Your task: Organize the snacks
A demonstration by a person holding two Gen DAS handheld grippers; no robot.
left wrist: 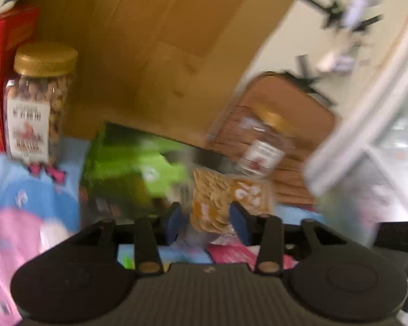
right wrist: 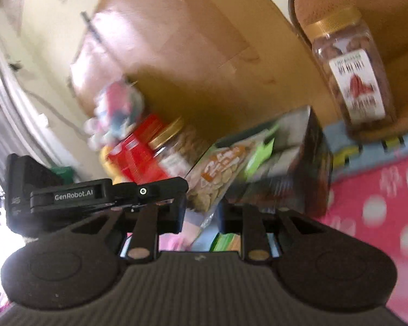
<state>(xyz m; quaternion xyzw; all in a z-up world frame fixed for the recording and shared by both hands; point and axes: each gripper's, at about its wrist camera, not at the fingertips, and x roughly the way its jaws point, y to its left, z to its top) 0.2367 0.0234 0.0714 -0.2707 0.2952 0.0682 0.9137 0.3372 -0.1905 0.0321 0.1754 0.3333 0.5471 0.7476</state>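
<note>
Now Both Grippers Reach for the Cracker Bag

Both views are blurry. The left gripper (left wrist: 208, 224) has its blue fingers on each side of a clear bag of round crackers (left wrist: 220, 201), and the right gripper (right wrist: 201, 212) has the same bag (right wrist: 217, 179) between its fingers. I cannot tell if either one squeezes it. The bag leans on a green and black box (left wrist: 127, 174). A nut jar with a gold lid (left wrist: 38, 103) stands by a red box (left wrist: 0, 81)

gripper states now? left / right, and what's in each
Left gripper: shut on the cracker bag.
Right gripper: shut on the same cracker bag, at its lower end.
</note>
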